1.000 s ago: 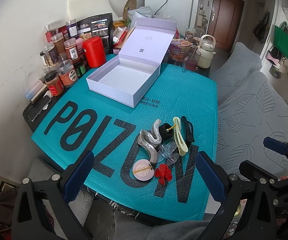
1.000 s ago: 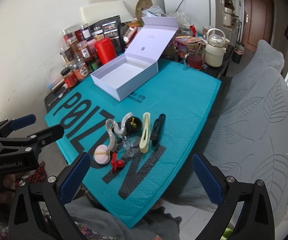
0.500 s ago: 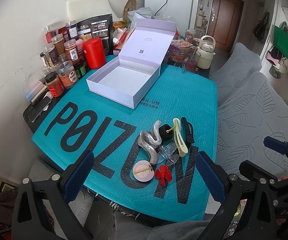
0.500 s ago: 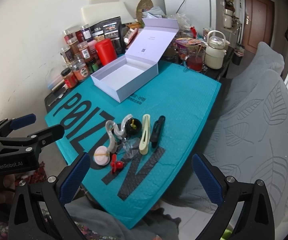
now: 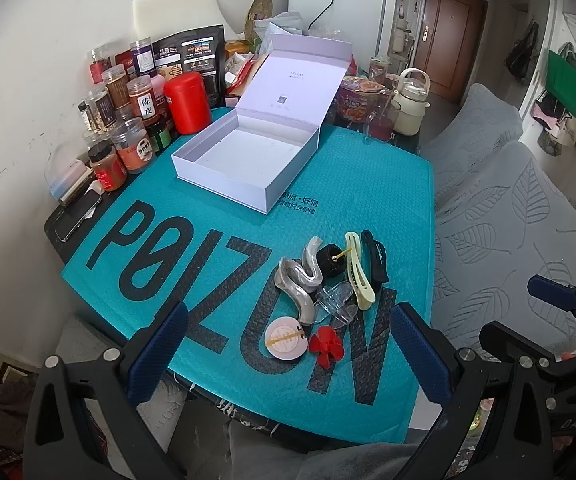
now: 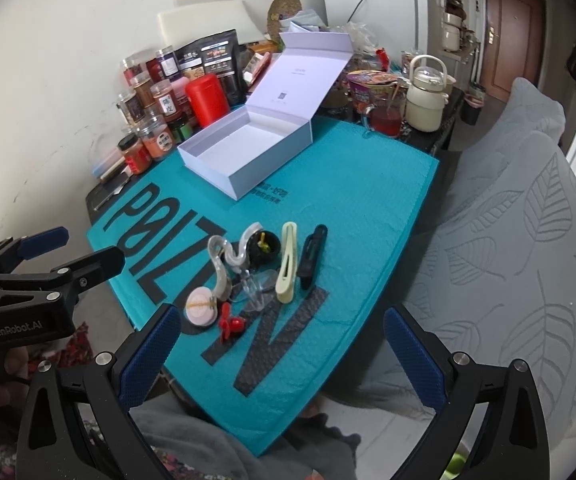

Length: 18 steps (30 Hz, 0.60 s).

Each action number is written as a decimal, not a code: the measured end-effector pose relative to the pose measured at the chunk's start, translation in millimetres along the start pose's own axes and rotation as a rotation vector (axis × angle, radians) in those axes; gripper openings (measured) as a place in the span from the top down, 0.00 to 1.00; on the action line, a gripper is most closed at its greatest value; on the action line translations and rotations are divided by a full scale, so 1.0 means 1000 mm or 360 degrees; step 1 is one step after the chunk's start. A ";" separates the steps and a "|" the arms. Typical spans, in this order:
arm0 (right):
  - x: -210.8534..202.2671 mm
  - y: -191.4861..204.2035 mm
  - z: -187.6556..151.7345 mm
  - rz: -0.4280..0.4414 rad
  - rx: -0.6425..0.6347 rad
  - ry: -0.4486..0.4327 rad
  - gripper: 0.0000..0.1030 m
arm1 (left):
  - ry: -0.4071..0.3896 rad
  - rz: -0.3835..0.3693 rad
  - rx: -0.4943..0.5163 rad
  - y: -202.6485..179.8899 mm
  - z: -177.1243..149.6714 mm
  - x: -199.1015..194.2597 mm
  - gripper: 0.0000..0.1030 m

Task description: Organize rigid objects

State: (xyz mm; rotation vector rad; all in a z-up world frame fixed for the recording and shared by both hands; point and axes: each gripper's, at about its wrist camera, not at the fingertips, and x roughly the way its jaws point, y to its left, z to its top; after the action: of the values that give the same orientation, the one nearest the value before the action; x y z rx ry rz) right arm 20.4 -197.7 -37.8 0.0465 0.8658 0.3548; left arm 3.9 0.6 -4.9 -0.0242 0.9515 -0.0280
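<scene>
A cluster of small items lies on the teal mat (image 5: 215,240): a silver wavy hair clip (image 5: 298,276), a cream hair clip (image 5: 358,270), a black hair clip (image 5: 376,256), a black round item (image 5: 332,265), a clear clip (image 5: 336,304), a pink round compact (image 5: 285,338) and a red flower clip (image 5: 328,346). An open white box (image 5: 247,156) stands behind them, empty, also in the right wrist view (image 6: 247,148). My left gripper (image 5: 288,356) is open, just short of the compact. My right gripper (image 6: 279,354) is open, near the mat's front edge.
Spice jars (image 5: 135,112) and a red canister (image 5: 187,102) crowd the back left by the wall. A phone (image 5: 77,220) lies at the left edge. A noodle cup (image 5: 358,98), a red drink glass (image 5: 382,124) and a cream kettle (image 5: 410,108) stand behind. A grey sofa (image 5: 508,220) is right.
Almost nothing has moved. Both grippers hold their places and stay open; the view has shifted only slightly.
</scene>
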 end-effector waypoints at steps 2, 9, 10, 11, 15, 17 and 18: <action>0.002 -0.001 -0.003 0.0004 0.0003 0.0013 0.00 | 0.0016 0.0010 -0.0004 0.003 -0.001 0.004 0.00; 0.016 0.002 -0.014 0.0034 -0.0001 0.0110 0.00 | 0.0116 0.0005 -0.0055 0.015 -0.013 0.022 0.00; 0.018 0.002 -0.015 0.0041 -0.0001 0.0121 0.00 | 0.0129 0.0006 -0.0056 0.017 -0.014 0.025 0.00; 0.021 0.003 -0.016 0.0050 0.0000 0.0129 0.00 | 0.0139 0.0010 -0.0055 0.018 -0.016 0.029 0.00; 0.032 0.005 -0.019 0.0079 -0.0002 0.0149 0.00 | 0.0182 0.0005 -0.0059 0.021 -0.022 0.044 0.00; 0.037 0.005 -0.020 0.0091 -0.0004 0.0149 0.00 | 0.0214 -0.0001 -0.0064 0.023 -0.025 0.054 0.00; 0.040 0.005 -0.020 0.0097 -0.0007 0.0148 0.00 | 0.0224 -0.0004 -0.0064 0.024 -0.027 0.059 0.00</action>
State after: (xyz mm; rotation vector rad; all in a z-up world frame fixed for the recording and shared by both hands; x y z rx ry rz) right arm 27.7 -182.3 -79.6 0.0530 0.9569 0.4187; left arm 16.6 21.8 -68.9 -0.0610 1.0926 -0.0128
